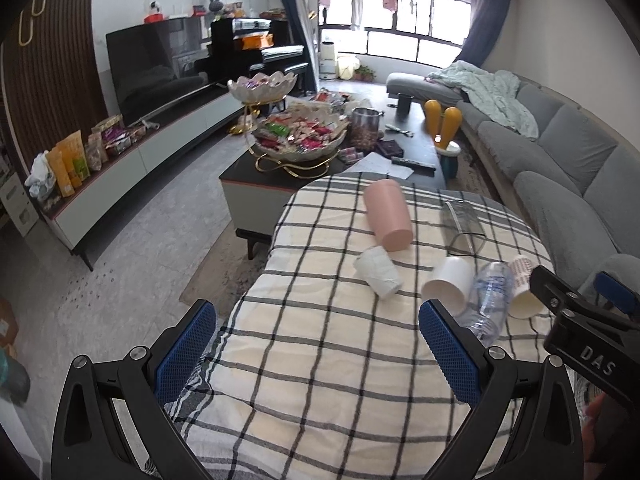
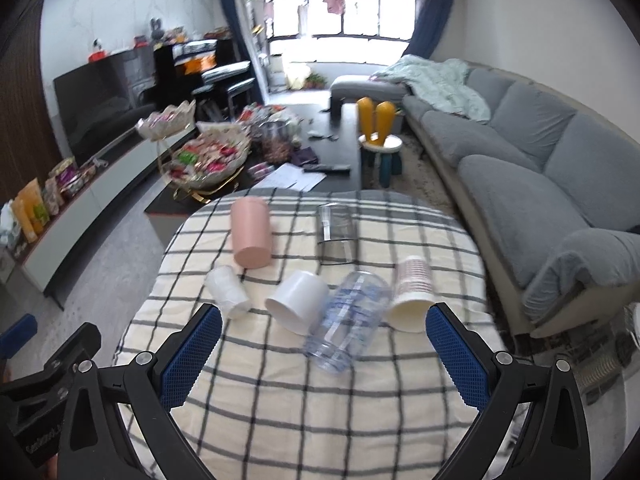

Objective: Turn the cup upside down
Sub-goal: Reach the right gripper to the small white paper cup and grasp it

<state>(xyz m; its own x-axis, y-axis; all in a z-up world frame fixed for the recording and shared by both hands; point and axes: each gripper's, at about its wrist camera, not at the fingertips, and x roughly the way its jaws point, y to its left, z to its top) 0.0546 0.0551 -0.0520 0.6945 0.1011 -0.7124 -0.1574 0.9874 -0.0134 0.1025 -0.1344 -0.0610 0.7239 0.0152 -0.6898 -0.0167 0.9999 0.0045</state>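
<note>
Several cups lie on their sides on a checked cloth (image 1: 320, 344) (image 2: 304, 400): a pink cup (image 1: 387, 216) (image 2: 250, 237), a small white crumpled cup (image 1: 378, 271) (image 2: 228, 291), a white cup (image 1: 448, 285) (image 2: 299, 301), a clear plastic bottle (image 1: 491, 300) (image 2: 347, 320), a patterned paper cup (image 1: 524, 287) (image 2: 412, 293) and a clear glass (image 1: 464, 227) (image 2: 335, 229). My left gripper (image 1: 318, 334) is open and empty, near of the cups. My right gripper (image 2: 324, 340) is open and empty, its jaws either side of the bottle and white cup, short of them. The right gripper also shows in the left wrist view (image 1: 580, 320).
Beyond the cloth stands a dark coffee table (image 1: 248, 178) (image 2: 344, 140) with snack bowls. A grey sofa (image 1: 560, 152) (image 2: 540, 160) runs along the right. A TV cabinet (image 1: 140, 160) lines the left wall. A yellow stool (image 2: 380, 136) stands by the sofa.
</note>
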